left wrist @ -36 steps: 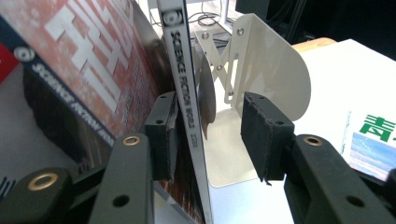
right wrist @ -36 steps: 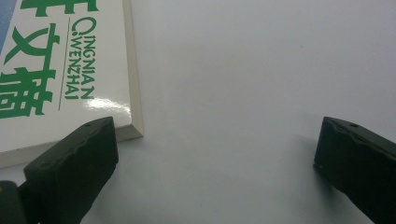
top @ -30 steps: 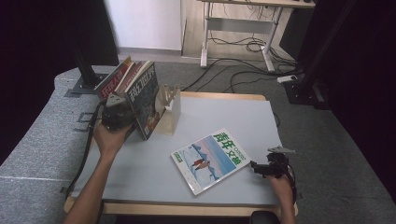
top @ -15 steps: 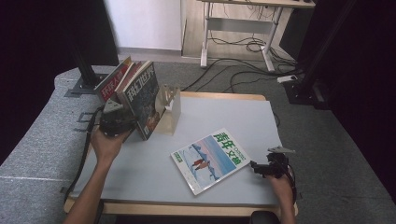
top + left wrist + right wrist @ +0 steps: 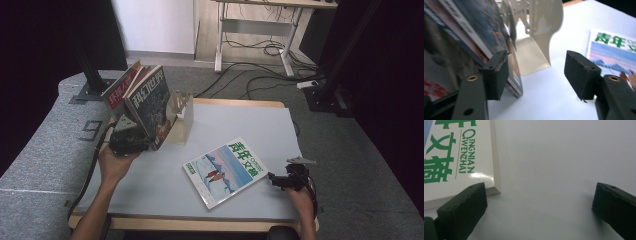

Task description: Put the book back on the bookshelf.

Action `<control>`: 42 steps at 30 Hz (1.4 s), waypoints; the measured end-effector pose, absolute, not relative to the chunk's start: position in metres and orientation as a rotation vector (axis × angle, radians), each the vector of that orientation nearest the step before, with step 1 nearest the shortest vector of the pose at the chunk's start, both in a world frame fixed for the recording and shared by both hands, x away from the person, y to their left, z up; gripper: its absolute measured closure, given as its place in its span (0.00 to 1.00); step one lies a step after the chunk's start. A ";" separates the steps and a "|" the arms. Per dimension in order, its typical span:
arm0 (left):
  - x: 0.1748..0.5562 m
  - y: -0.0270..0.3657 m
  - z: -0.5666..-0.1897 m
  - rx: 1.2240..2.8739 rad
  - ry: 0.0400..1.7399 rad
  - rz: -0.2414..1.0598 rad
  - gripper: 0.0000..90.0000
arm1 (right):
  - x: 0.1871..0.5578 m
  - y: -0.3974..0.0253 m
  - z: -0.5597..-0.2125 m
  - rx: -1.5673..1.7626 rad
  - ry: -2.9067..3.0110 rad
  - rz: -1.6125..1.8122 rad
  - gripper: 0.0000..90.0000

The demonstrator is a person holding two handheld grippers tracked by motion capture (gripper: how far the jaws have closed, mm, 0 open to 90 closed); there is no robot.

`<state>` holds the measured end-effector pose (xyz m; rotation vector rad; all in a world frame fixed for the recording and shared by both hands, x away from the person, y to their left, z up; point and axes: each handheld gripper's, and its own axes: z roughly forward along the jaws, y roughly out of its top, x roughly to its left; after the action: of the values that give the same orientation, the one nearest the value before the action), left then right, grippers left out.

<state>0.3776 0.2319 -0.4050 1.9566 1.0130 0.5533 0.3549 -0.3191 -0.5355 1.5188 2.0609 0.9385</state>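
A magazine [image 5: 225, 170] with green characters on a white and blue cover lies flat on the white table [image 5: 250, 120]; its corner [image 5: 461, 157] shows by my right gripper's left jaw. My right gripper [image 5: 280, 180] [image 5: 539, 205] stands open just to the magazine's right, low over the tabletop. Several magazines [image 5: 147, 102] [image 5: 474, 37] lean against a beige metal bookend [image 5: 182, 112] [image 5: 536, 37] at the table's back left. My left gripper [image 5: 131, 142] [image 5: 536, 75] is open, its left jaw touching the lower edge of the leaning magazines.
The grey carpet [image 5: 45, 150] surrounds the table. A black stand [image 5: 90, 75] rises at the far left. A desk frame [image 5: 260, 30] and cables lie on the floor behind.
My left gripper has drifted slightly toward me along the leaning magazines, which tilt a little more. The right gripper and the flat magazine have not moved.
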 end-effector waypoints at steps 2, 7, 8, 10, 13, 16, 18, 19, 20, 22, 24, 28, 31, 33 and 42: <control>0.376 0.230 -0.409 1.976 0.994 0.534 0.33 | 0.355 -0.319 -0.535 1.519 2.061 0.939 0.00; 0.369 0.224 -0.422 2.018 0.948 0.489 0.22 | 0.355 -0.319 -0.536 1.518 2.061 0.938 0.00; 0.368 0.223 -0.425 2.027 0.942 0.479 0.20 | 0.355 -0.319 -0.536 1.518 2.061 0.938 0.00; 0.366 0.221 -0.430 2.037 0.933 0.462 0.16 | 0.355 -0.319 -0.536 1.517 2.061 0.938 0.00; 0.362 0.217 -0.440 2.066 0.912 0.436 0.13 | 0.355 -0.319 -0.536 1.517 2.060 0.937 0.00; 0.360 0.211 -0.450 2.123 0.886 0.413 0.05 | 0.355 -0.319 -0.536 1.517 2.060 0.937 0.00; 0.359 0.206 -0.456 2.167 0.865 0.411 0.01 | 0.355 -0.319 -0.536 1.516 2.060 0.937 0.00; 0.358 0.204 -0.460 2.189 0.850 0.403 0.00 | 0.355 -0.319 -0.536 1.516 2.060 0.937 0.00; 0.358 0.202 -0.464 2.199 0.841 0.392 0.00 | 0.355 -0.319 -0.536 1.516 2.060 0.937 0.00; 0.358 0.198 -0.470 2.221 0.828 0.363 0.00 | 0.355 -0.319 -0.536 1.517 2.060 0.937 0.00; 0.358 0.194 -0.476 2.253 0.810 0.363 0.00 | 0.355 -0.319 -0.536 1.516 2.060 0.937 0.00; 0.359 0.189 -0.487 2.300 0.792 0.332 0.00 | 0.355 -0.319 -0.536 1.517 2.059 0.937 0.00; 0.360 0.189 -0.496 2.292 0.802 0.304 0.00 | 0.355 -0.319 -0.536 1.516 2.059 0.937 0.00; 0.362 0.190 -0.502 2.303 0.811 0.299 0.00 | 0.354 -0.319 -0.536 1.516 2.059 0.937 0.00; 0.364 0.188 -0.521 2.346 0.818 0.299 0.00 | 0.354 -0.319 -0.536 1.516 2.059 0.937 0.00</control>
<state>0.3640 0.1882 -0.5206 2.3457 0.8176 0.2986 0.3544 -0.3189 -0.5357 1.5158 2.0587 0.9369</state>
